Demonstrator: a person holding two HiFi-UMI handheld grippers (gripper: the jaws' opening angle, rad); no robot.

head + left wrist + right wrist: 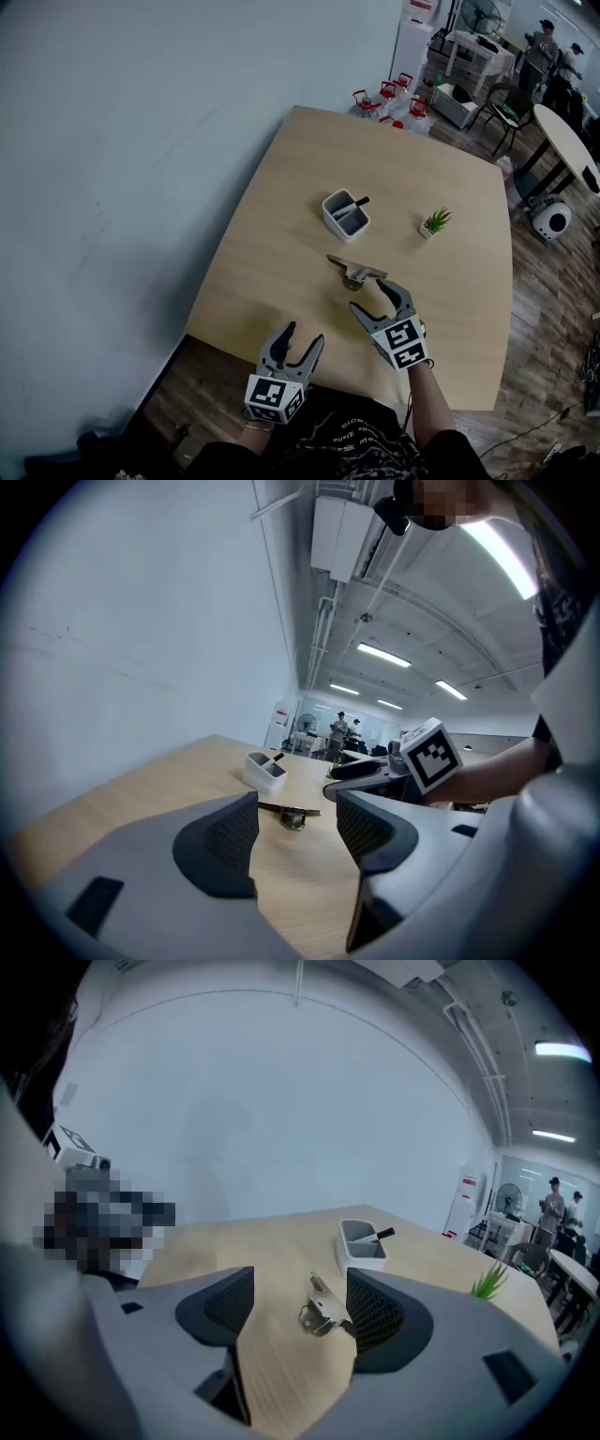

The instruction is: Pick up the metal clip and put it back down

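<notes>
The metal clip (pixel 355 270) lies flat on the wooden table (pixel 281 234), a thin bar with a round loop at its near side. It also shows as the metal clip (pixel 291 814) in the left gripper view and the metal clip (pixel 322 1305) in the right gripper view, just ahead of the right jaws. My right gripper (pixel 380 301) is open, a short way in front of the clip and not touching it. My left gripper (pixel 304 339) is open and empty at the table's near edge, well short of the clip.
A white pen holder (pixel 346 215) with a black marker stands behind the clip. A small potted plant (pixel 435 223) sits to its right. Water jugs (pixel 389 98) stand on the floor past the far edge, with chairs, another table and people beyond.
</notes>
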